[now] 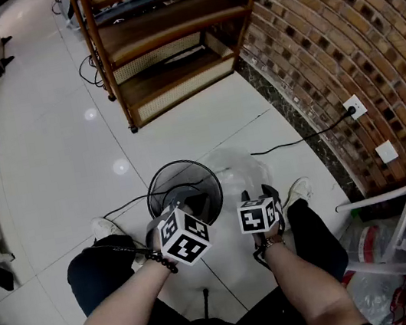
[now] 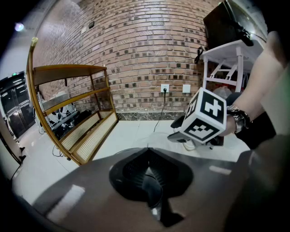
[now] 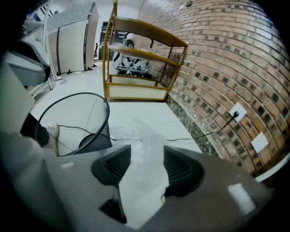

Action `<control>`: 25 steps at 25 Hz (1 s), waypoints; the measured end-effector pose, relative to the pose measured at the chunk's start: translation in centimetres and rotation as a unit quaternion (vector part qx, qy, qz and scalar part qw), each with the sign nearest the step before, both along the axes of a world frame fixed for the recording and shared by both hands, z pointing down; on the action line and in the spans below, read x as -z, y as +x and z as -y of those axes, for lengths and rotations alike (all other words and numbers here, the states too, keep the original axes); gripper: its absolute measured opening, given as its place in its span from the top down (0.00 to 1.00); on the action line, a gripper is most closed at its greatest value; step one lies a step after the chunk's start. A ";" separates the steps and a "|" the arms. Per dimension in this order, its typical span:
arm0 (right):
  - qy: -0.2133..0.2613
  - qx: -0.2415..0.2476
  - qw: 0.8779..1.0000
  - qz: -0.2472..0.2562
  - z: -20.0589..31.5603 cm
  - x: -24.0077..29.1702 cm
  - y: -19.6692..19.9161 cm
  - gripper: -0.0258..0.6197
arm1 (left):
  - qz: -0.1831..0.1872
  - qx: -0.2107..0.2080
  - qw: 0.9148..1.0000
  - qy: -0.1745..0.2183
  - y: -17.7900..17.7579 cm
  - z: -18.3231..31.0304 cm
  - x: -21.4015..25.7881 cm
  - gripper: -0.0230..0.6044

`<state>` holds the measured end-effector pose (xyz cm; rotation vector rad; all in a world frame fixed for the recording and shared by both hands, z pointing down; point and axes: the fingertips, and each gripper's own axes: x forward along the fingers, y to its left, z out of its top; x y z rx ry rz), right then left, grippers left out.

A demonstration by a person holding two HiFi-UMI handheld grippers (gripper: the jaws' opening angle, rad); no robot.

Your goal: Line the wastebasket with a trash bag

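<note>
Black mesh wastebasket [image 1: 180, 163] upright on floor, unlined; clear trash bag [image 1: 241, 168] apparently crumpled just beside.

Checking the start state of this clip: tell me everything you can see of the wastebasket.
The wastebasket is round, black wire mesh with a thicker rim hoop and a solid dark base. It stands upright on the pale tiled floor between the seated person's feet, unlined and empty. A clear trash bag lies crumpled close at its right; contact is unclear. A thin black cable reaches its left side.

Blk trousers [image 1: 98, 273], wht shoes [image 1: 105, 227], bead bracelet [image 1: 162, 260]
</note>
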<state>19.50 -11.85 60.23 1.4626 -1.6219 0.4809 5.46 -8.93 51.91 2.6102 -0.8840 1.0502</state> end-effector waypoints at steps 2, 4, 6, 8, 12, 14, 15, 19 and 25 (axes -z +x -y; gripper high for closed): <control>-0.010 -0.002 1.000 -0.005 0.2 -1.1 0.6 0.63 | -0.003 0.002 1.000 -0.002 0.2 0.2 0.0 0.96; -0.019 -0.004 1.000 -0.012 0.4 -2.1 1.2 0.63 | -0.006 0.003 1.000 -0.002 0.3 0.4 0.0 0.96; -0.027 -0.004 0.999 -0.018 0.5 -3.1 1.6 0.63 | -0.008 0.004 1.000 -0.001 0.5 0.6 0.1 0.96; -0.035 -0.005 0.999 -0.023 0.6 -3.9 1.8 0.63 | -0.008 0.004 1.000 -0.002 0.5 0.6 0.1 0.96; -0.040 -0.016 0.999 -0.027 1.1 -4.9 2.5 0.63 | -0.009 0.005 1.000 -0.004 0.6 0.7 0.0 0.96; -0.040 -0.022 0.999 -0.028 1.4 -5.1 2.8 0.63 | -0.010 0.006 1.000 -0.007 0.6 0.7 -0.1 0.96; -0.042 -0.025 0.998 -0.029 1.5 -5.2 3.0 0.63 | -0.010 0.007 1.000 -0.009 0.5 0.7 -0.2 0.96; -0.046 -0.037 0.998 -0.037 1.7 -5.3 3.7 0.76 | -0.007 0.009 1.000 -0.013 0.2 0.7 -0.5 0.96; -0.037 -0.053 0.997 -0.042 1.8 -3.9 4.8 0.94 | -0.006 0.009 1.000 -0.013 0.1 0.5 -0.5 0.96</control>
